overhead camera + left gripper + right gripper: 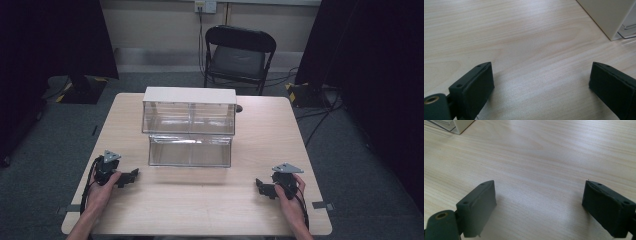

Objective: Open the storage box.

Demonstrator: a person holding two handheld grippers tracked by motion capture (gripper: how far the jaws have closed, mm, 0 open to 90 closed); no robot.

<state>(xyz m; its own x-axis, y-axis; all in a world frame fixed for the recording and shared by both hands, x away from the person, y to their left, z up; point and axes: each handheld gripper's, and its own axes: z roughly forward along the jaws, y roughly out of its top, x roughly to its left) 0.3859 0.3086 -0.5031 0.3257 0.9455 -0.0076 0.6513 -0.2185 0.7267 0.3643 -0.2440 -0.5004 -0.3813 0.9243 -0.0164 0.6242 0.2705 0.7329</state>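
Near edge, high view: left gripper (131, 176) rests on the table (210, 210) at about 8 o'clock, held in the left hand (102, 187), jaws pointing toward 3 o'clock. Right gripper (260, 186) rests at about 4 o'clock in the right hand (290, 195), jaws pointing toward 9 o'clock. The two face each other across bare wood, well apart.

Left gripper view: left gripper (541, 80) jaws spread wide, nothing between them but tabletop; a corner of the organizer (610, 15) at 1 o'clock.

Right gripper view: right gripper (539, 200) jaws likewise wide apart, holding nothing; organizer corner (461, 125) at 11 o'clock.

Mid table: organizer (189, 95), white-topped, clear drawers. Long axis runs 9 to 3 o'clock, front facing 6 o'clock, toward the person. Lower drawer (190, 151) stands out from the body toward the near edge; upper drawers (188, 119) sit flush, side by side. Drawers look empty, though glare makes it hard to be sure. Organizer is nearest thing to both grippers, touched by neither.

A small dark object (239, 108) just beside the organizer's right rear corner; too small to tell what.

Far: folding chair (239, 55) at 12 o'clock beyond the table, wall socket (205, 6) above it, cables (320, 115) on the floor at 2 o'clock. Nothing lies between grippers and drawer.
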